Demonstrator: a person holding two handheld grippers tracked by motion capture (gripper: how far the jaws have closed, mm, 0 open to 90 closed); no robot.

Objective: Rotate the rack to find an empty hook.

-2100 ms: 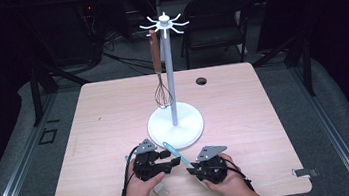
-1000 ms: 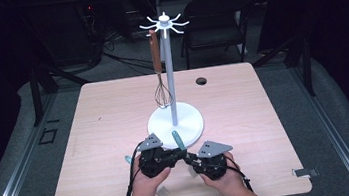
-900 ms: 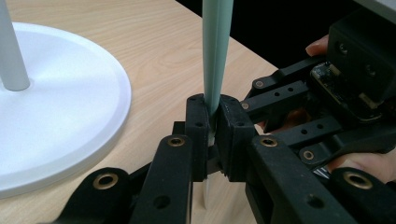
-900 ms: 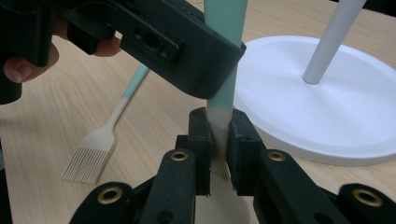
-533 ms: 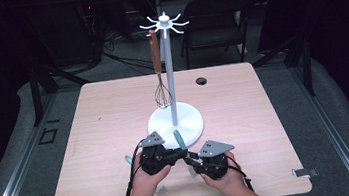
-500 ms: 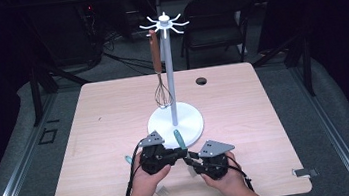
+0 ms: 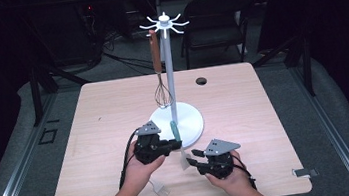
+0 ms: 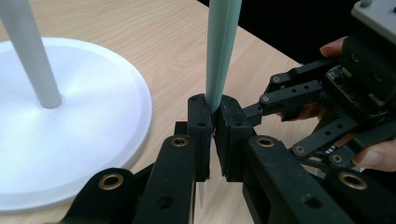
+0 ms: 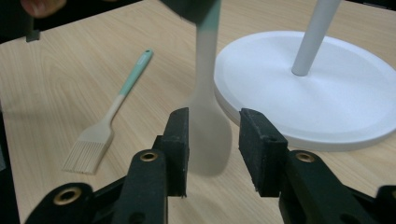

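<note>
Dark curtains ring our pale worktop point(image 7: 245, 114). From above, our left gripper point(image 7: 171, 146) holds the spatula point(image 7: 176, 134) upright beside the white stand point(image 7: 193, 126). Its fingers point(image 8: 201, 135) pinch the teal handle. Our right gripper point(image 9: 212, 140) has just been opening, fingers spread around the blade; a brush point(image 9: 109, 119) lies left.

No readable text, labels, brands, numbers or signs in any view. Desk point(image 7: 114, 115), stand point(image 7: 177, 123), spatula point(image 8: 223, 46) and brush point(image 9: 107, 126) all carry plain surfaces with no print. Gripper bodies are plain black too.
</note>
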